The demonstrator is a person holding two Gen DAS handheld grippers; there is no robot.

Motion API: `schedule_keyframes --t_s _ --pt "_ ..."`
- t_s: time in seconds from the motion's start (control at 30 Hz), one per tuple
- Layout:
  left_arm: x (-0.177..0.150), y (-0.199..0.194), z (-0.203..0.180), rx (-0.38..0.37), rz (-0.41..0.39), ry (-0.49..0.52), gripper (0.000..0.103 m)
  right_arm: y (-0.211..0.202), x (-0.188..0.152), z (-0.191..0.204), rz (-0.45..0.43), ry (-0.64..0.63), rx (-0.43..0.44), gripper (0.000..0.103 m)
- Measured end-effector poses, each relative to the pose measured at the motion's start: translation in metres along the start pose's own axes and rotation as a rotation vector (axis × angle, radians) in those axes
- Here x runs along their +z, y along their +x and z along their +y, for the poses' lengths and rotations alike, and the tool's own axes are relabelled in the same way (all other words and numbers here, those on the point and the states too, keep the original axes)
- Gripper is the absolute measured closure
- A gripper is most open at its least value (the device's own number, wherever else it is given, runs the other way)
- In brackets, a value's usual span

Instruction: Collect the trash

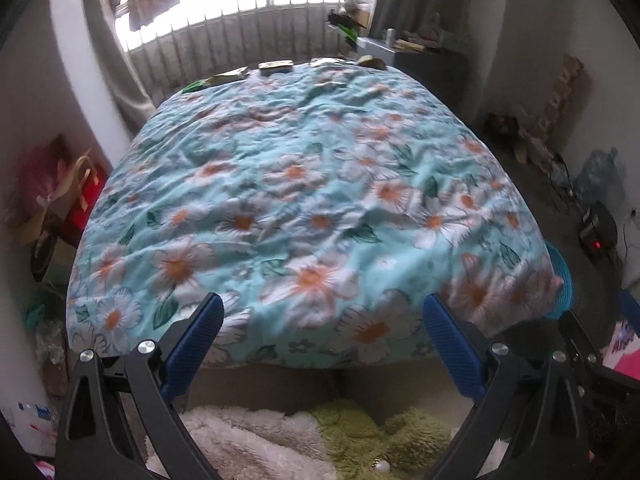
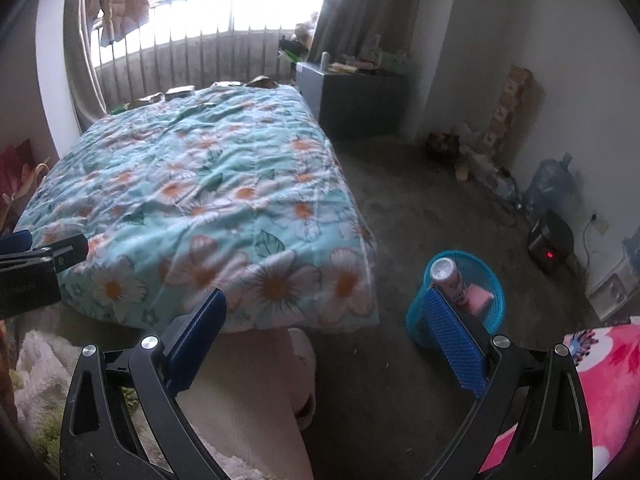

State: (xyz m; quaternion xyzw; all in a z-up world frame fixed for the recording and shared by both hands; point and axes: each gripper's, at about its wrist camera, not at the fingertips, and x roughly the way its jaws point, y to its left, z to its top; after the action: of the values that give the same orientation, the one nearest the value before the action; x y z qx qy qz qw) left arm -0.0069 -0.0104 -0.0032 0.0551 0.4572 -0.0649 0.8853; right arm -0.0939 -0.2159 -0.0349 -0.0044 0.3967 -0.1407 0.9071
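Note:
A blue mesh bin (image 2: 456,312) stands on the floor right of the bed's near corner. In it lie a pink can (image 2: 450,278) and a pink packet (image 2: 478,298). A sliver of the bin (image 1: 562,284) shows in the left wrist view. My right gripper (image 2: 326,312) is open and empty, above the floor just short of the bin. My left gripper (image 1: 320,320) is open and empty, facing the near edge of the flowered bedspread (image 1: 304,200). Several flat packets (image 1: 276,67) lie along the bed's far edge.
A grey cabinet (image 2: 352,96) stands beyond the bed on the right. A black heater (image 2: 550,238) and water jug (image 2: 554,184) sit by the right wall. Bags (image 1: 60,196) crowd the left wall. A fluffy rug (image 1: 300,440) lies below the bed's near edge.

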Motion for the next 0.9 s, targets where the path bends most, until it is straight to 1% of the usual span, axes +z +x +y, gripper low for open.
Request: schedule_keyframes --t_s 0.17,0.33,0.5,0.9 --pt "0.003 -0.001 -0.012 0.003 -0.013 0.029 0.006 0.004 -0.002 -0.01 0.016 0.024 -0.001 0.008" --pt "0.007 0.001 -0.018 -0.012 0.004 0.028 0.006 0.005 0.0 -0.016 0.009 0.032 0.0 0.008" --pt "0.01 -0.004 -0.024 -0.012 -0.019 0.046 0.006 0.008 0.002 -0.02 0.009 0.036 0.0 0.008" --pt "0.013 -0.006 -0.032 -0.006 -0.036 0.069 0.006 0.007 0.008 -0.028 -0.009 0.071 -0.016 0.008"
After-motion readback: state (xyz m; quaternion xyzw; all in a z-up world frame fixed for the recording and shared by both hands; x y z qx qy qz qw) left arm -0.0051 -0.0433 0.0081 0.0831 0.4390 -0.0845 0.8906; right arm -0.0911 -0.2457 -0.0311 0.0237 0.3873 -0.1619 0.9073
